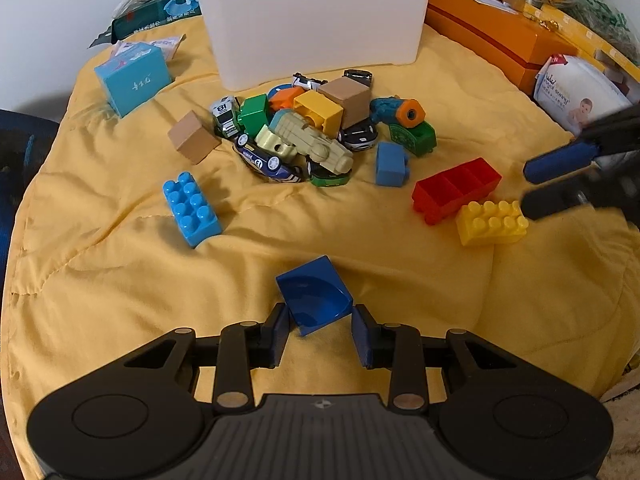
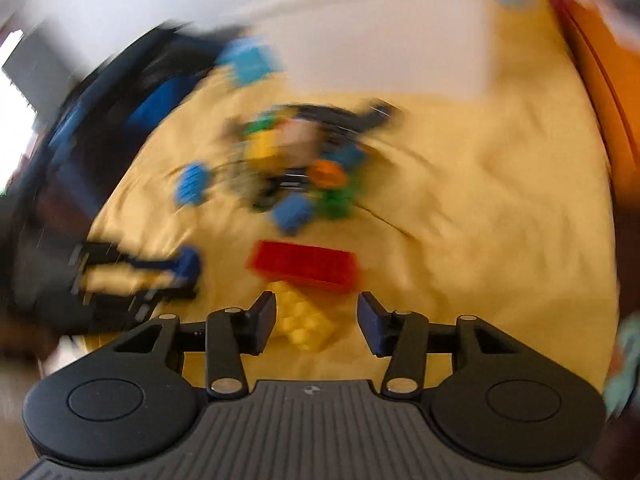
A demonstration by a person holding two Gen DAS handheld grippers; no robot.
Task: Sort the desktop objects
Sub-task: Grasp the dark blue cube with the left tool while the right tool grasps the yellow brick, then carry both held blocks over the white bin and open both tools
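Right wrist view blurred, toy pile (image 2: 296,160) indistinct, yellow brick (image 2: 304,320) smeared

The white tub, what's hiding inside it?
The white tub stands behind the toy pile on the yellow cloth. Its frosted wall shows nothing clearly, and its inside is hidden from both cameras.

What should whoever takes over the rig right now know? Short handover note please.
Left gripper: jaws open around a dark blue block, not visibly pressing it.
Right gripper: jaws open over the yellow brick; that view is blurred.
Red brick lies next to the yellow one, light blue brick further left, and a pile of toy cars and blocks sits before the white bin.
Done: nothing visibly sorted; the bin's inside is hidden.
Left: everything on the yellow cloth.
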